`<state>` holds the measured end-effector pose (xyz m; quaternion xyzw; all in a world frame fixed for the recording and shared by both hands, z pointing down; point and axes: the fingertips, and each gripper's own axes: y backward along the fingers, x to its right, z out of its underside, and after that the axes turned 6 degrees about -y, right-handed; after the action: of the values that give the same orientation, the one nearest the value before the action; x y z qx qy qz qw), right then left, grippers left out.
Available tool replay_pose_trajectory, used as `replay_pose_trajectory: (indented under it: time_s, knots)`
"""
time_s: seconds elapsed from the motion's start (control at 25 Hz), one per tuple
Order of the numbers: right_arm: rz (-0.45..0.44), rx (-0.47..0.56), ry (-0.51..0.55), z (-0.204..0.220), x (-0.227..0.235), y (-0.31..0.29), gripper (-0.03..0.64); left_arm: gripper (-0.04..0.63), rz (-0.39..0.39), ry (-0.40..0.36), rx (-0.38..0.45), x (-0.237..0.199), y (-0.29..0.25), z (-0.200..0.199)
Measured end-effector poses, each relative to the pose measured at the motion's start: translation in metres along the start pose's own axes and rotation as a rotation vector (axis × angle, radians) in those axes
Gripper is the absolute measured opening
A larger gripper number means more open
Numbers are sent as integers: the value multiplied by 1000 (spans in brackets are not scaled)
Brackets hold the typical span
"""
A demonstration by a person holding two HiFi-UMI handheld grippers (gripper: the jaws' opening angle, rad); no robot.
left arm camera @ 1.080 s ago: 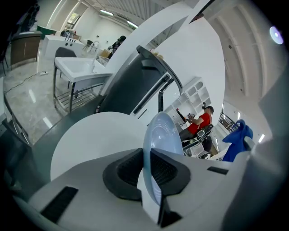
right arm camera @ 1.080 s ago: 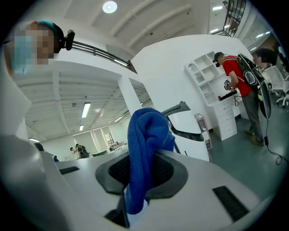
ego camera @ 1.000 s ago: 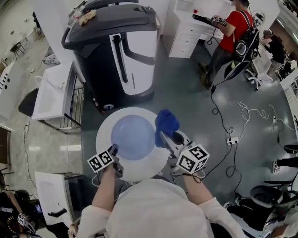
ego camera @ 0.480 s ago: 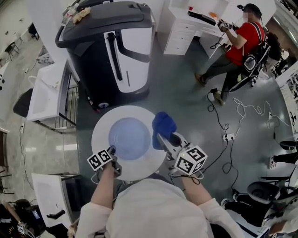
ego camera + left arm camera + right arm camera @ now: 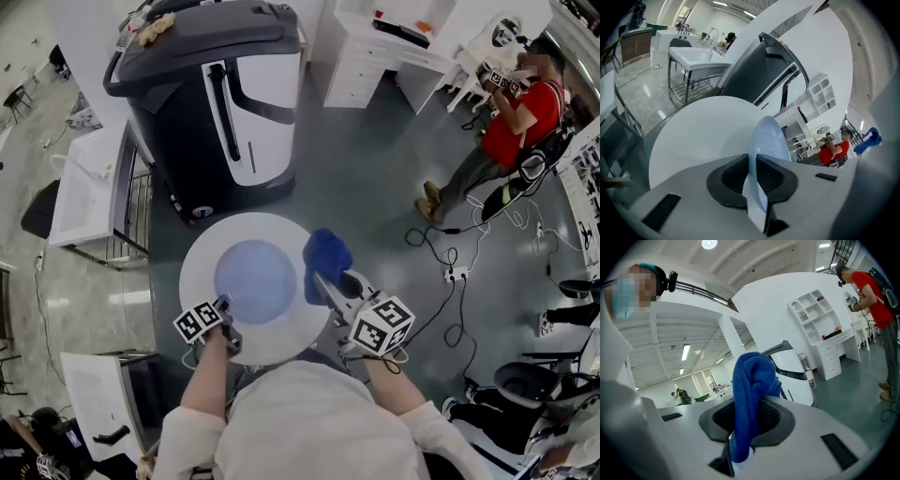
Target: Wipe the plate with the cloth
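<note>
Head view: round white counter (image 5: pixel 200 246) with a pale blue plate (image 5: pixel 255 280) at about its middle, slightly toward the near edge. It cannot be told whether the plate rests flat or is raised off the surface.

Left tool (image 5: pixel 223 305): at the plate's near-left rim, close to the near edge of the counter. In the left gripper view the left tool (image 5: pixel 752 174) has its jaws closed on the plate (image 5: pixel 768 139). The rim runs edge-on between the two dark pads, and the counter (image 5: pixel 696 136) lies beyond.

Right tool (image 5: pixel 326 285): by the right edge of the counter, jaws pointing toward the far edge. It holds a blue cloth (image 5: pixel 325 257). In the right gripper view the right tool (image 5: pixel 745 423) is clamped on the cloth (image 5: pixel 751 387), which bunches above the jaws in a loose fold. A short tail hangs below them.

Cloth vs. plate: from above, the cloth overlaps the plate's right rim; contact not determinable.

Surroundings: a large dark grey and white machine (image 5: pixel 225 94) beyond the far edge of the counter. A person in a red shirt (image 5: pixel 511 122) stands well off to the far right. Cables (image 5: pixel 450 281) lie on the floor to the right.
</note>
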<state>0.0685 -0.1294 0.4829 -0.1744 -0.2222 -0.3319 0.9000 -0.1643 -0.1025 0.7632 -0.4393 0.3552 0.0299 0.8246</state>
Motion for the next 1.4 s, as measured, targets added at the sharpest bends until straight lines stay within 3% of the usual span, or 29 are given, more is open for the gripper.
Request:
replay_pose_trajectory:
  time_s: [0.4, 1.12, 1.28, 1.4]
  knots:
    - [13, -30, 2, 3, 2, 0, 89, 44, -35, 37, -32, -14, -10, 11]
    - [34, -49, 10, 6, 9, 0, 89, 43, -176, -4, -119, -42, -32, 23]
    - [38, -45, 7, 6, 11, 1, 89, 44, -178, -49, -143, -38, -35, 22]
    - [38, -43, 6, 5, 11, 0, 89, 44, -177, -41, -153, -39, -36, 24]
